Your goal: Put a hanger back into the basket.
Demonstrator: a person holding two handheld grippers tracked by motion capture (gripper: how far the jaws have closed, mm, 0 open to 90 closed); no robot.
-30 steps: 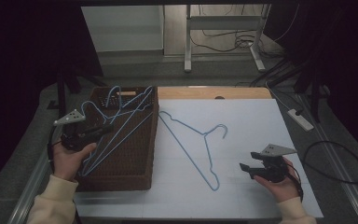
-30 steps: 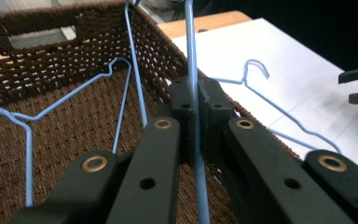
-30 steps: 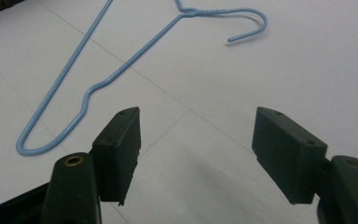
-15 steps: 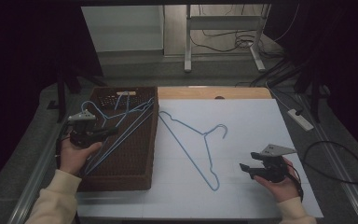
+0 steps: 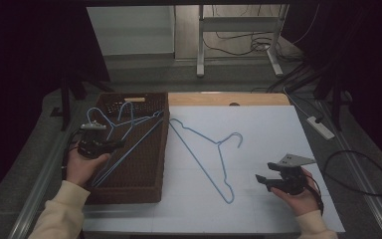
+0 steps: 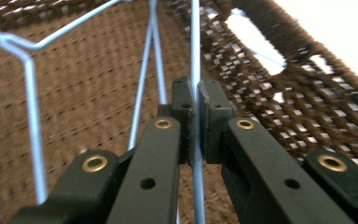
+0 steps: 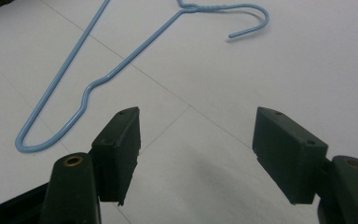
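A brown wicker basket (image 5: 144, 184) stands at the table's left and holds two blue wire hangers (image 5: 127, 104). My left gripper (image 5: 110, 146) is over the basket's left part, shut on one hanger's wire. In the left gripper view the wire (image 6: 195, 56) runs straight up between the closed pads of my left gripper (image 6: 197, 100), with the basket's weave (image 6: 74, 107) behind. A third blue hanger (image 5: 219, 145) lies flat on the white table top. My right gripper (image 5: 261, 179) rests open near the front right. In the right gripper view that hanger (image 7: 107, 74) lies beyond my right gripper (image 7: 196, 140).
A wooden strip (image 5: 258, 99) runs along the table's far edge. A white power strip (image 5: 321, 127) and a looped black cable (image 5: 363, 169) lie right of the table. A desk frame (image 5: 200, 45) stands behind. The white surface (image 5: 278, 134) is bare right of the hanger.
My left gripper has moved right over the basket with the hanger wire in it, and the hangers have shifted right and settled lower. The right gripper has stayed still.
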